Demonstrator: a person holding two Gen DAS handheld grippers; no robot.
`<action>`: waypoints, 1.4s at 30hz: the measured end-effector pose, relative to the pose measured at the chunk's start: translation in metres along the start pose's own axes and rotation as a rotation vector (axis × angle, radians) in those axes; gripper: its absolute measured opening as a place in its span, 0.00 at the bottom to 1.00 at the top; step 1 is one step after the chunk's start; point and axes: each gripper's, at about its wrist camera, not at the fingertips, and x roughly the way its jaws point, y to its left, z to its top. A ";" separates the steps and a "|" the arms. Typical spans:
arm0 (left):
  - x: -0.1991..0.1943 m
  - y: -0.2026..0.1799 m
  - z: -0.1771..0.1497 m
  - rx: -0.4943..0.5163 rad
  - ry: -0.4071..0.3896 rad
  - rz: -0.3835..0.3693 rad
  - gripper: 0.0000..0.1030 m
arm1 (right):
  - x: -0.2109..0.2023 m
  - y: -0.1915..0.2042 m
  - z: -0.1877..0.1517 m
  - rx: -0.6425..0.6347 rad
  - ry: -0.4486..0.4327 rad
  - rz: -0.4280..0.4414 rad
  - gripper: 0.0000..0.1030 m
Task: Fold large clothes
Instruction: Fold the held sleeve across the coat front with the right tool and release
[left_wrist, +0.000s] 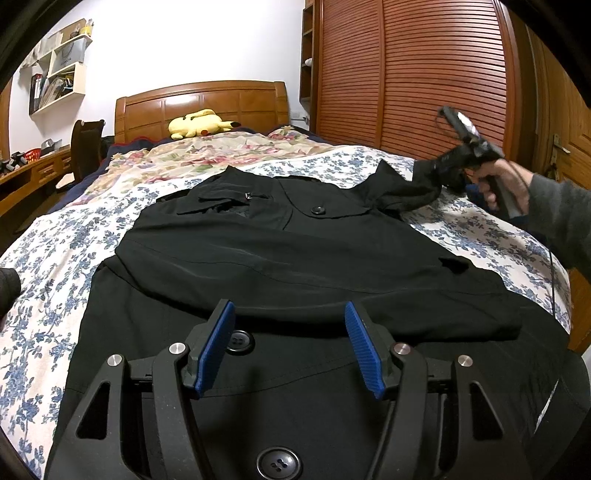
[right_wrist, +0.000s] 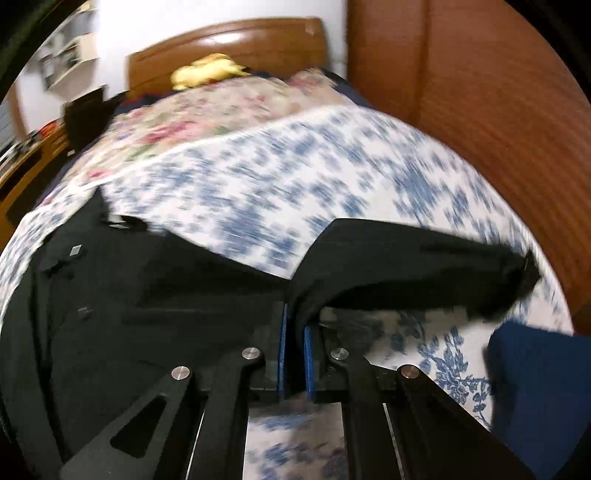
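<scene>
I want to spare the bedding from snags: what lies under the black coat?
The black coat lies on a blue-flowered sheet that shows all around it. The right gripper holds its sleeve lifted. What lies beneath the coat's middle is covered.

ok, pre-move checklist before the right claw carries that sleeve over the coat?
1. Right claw shut on sleeve: ok, fabric pinched between the pads.
2. Left claw clear of fabric: ok, open above the coat, nothing between the pads.
3. Sleeve lifted off the bedsheet: ok, shadow shows under it.
4. Coat body flat: ok, one side already folded across.
5. Grip depth: cannot tell, right wrist view is blurred.
</scene>
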 end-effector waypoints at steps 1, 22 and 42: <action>0.000 0.000 0.000 0.000 -0.001 0.001 0.61 | -0.009 0.009 0.000 -0.023 -0.013 0.011 0.08; -0.003 0.002 0.000 -0.011 0.001 -0.021 0.61 | -0.120 0.134 -0.074 -0.351 -0.026 0.205 0.08; -0.003 0.000 0.000 -0.006 0.005 -0.039 0.61 | -0.159 0.154 -0.073 -0.315 -0.098 0.179 0.60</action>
